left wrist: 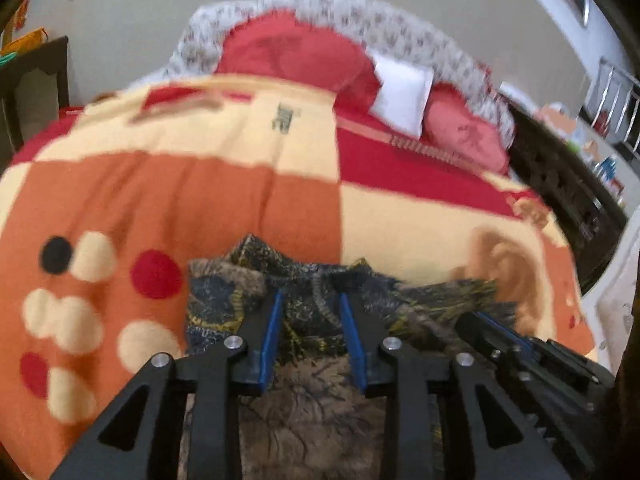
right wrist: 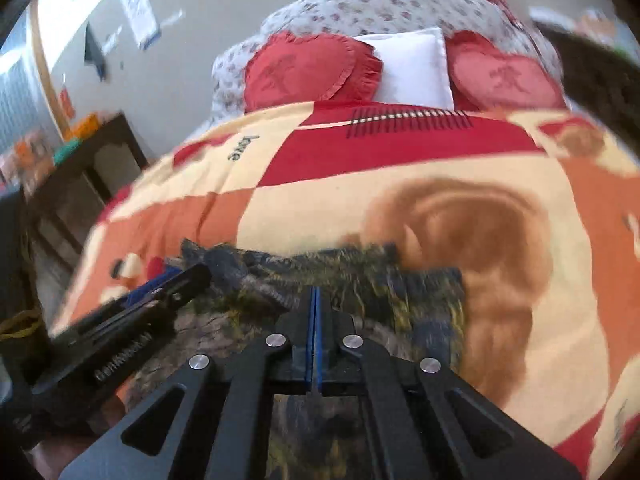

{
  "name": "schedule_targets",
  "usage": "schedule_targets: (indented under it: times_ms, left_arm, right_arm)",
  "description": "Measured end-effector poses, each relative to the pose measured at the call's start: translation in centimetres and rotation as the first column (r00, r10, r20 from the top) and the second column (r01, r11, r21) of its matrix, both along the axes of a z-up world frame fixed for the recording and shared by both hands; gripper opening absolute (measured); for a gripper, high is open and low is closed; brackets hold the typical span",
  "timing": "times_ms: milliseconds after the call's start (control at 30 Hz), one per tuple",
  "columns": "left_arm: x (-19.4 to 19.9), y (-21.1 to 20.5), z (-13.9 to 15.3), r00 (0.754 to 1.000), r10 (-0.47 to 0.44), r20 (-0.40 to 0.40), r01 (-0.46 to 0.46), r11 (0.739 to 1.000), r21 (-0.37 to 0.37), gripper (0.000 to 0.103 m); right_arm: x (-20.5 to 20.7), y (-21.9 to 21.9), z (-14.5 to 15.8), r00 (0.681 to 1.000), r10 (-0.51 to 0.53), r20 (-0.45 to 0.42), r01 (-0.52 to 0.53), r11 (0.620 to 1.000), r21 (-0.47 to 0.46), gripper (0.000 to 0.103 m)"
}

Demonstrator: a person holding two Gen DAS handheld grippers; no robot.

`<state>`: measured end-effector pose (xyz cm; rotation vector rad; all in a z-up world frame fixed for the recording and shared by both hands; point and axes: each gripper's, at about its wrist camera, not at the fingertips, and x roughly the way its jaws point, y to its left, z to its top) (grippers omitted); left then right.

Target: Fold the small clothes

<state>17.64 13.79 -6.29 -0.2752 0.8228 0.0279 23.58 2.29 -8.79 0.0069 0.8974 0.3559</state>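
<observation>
Orange, cream and red fleece fills most of what I see: a patterned blanket (left wrist: 224,184) spread over the bed, with two red heart-shaped cushions (right wrist: 308,68) and a white pillow (right wrist: 408,68) propped between them against a flowered headboard cover (right wrist: 380,4) at the far end. A dark wooden side table (right wrist: 92,176) stands beside the bed on my left. On the near part of the blanket lies the garment (left wrist: 304,312) I am working on, a small dark piece with a yellow, blue and brown print, rumpled and bunched along its far edge. It sits directly under and ahead of both tools. My left gripper (left wrist: 310,300) has its blue-lined fingers (left wrist: 272,336) spread apart, tips resting on or just above the cloth, with the printed fabric showing in the gap between them; I cannot tell whether they actually touch it. My right gripper (right wrist: 315,300) has its blue pads pressed together with no gap, tips down at the cloth's surface, but motion blur keeps me from seeing whether any fabric is pinched between them. Each tool shows in the other's view, so the two are close together over the garment, the left one angled in toward the rumpled edge.
</observation>
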Motion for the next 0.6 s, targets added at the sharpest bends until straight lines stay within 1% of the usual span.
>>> schedule_targets:
  times_ms: [33, 67, 100, 167, 300, 333, 400, 433, 467, 500, 533, 567, 600]
  left_arm:
    - [0.0, -0.1, -0.6, 1.0, -0.005, 0.009, 0.005, 1.0, 0.006, 0.032]
    - [0.0, -0.2, -1.1, 1.0, 0.001, 0.016, -0.001, 1.0, 0.006, 0.032]
    - [0.0, -0.2, -1.2, 1.0, 0.006, 0.02, -0.006, 1.0, 0.008, 0.032]
    - [0.1, -0.3, -1.3, 1.0, 0.01, 0.017, -0.01, 1.0, 0.013, 0.033]
    - [0.1, -0.3, -1.3, 1.0, 0.005, 0.014, -0.005, 1.0, 0.005, 0.033]
    - [0.1, -0.2, -1.2, 1.0, 0.001, 0.008, -0.001, 1.0, 0.003, 0.033]
    - [-0.6, 0.2, 0.0, 0.999, -0.024, -0.036, 0.023, 1.0, -0.017, 0.036]
    - [-1.0, 0.4, 0.7, 0.998, -0.033, -0.051, 0.031, 0.999, -0.036, 0.038]
    - [-2.3, 0.8, 1.5, 0.997, -0.047, -0.055, 0.044, 0.998, -0.055, 0.04]
    - [-4.0, 0.9, 2.4, 0.998, -0.059, -0.038, 0.057, 0.997, -0.046, 0.041]
    - [-5.3, 0.7, 3.1, 0.997, -0.069, -0.025, 0.068, 0.997, -0.029, 0.045]
    - [-7.5, 0.4, 3.8, 0.996, -0.087, -0.015, 0.087, 0.996, 0.0, 0.05]
    - [-9.6, -0.2, 4.2, 0.994, -0.104, -0.015, 0.104, 0.994, 0.015, 0.053]
  right_arm:
    - [0.6, 0.0, -1.5, 1.0, -0.002, -0.031, 0.0, 0.999, -0.044, 0.013]
    - [1.1, -0.2, -2.5, 0.999, 0.008, -0.052, -0.01, 0.999, -0.032, 0.013]
    - [1.3, -1.2, -3.1, 0.999, 0.01, -0.054, -0.007, 0.999, 0.045, 0.012]
    - [1.5, -1.6, -3.4, 0.998, 0.011, -0.067, -0.006, 0.997, 0.079, 0.011]
    - [1.2, -1.3, -3.3, 0.998, 0.011, -0.061, -0.008, 0.998, 0.058, 0.011]
    - [1.2, -1.1, -3.0, 0.998, 0.011, -0.064, -0.008, 0.999, 0.046, 0.011]
    - [1.2, -0.9, -2.0, 0.995, 0.02, -0.095, -0.019, 1.0, 0.02, 0.011]
    - [0.3, -1.2, -0.9, 0.995, 0.033, -0.092, -0.032, 0.999, 0.014, 0.011]
    - [-1.1, -1.7, 0.5, 0.996, 0.064, -0.067, -0.062, 0.998, 0.024, 0.012]
    - [-1.4, -2.2, 1.0, 0.995, 0.084, -0.049, -0.083, 0.996, 0.027, 0.013]
    - [-3.3, -3.0, 2.3, 0.993, 0.115, -0.015, -0.115, 0.993, 0.021, 0.013]
    - [-5.1, -3.8, 3.1, 0.991, 0.137, 0.008, -0.137, 0.99, 0.01, 0.016]
    - [-6.2, -4.3, 3.5, 0.989, 0.147, 0.013, -0.147, 0.989, 0.002, 0.018]
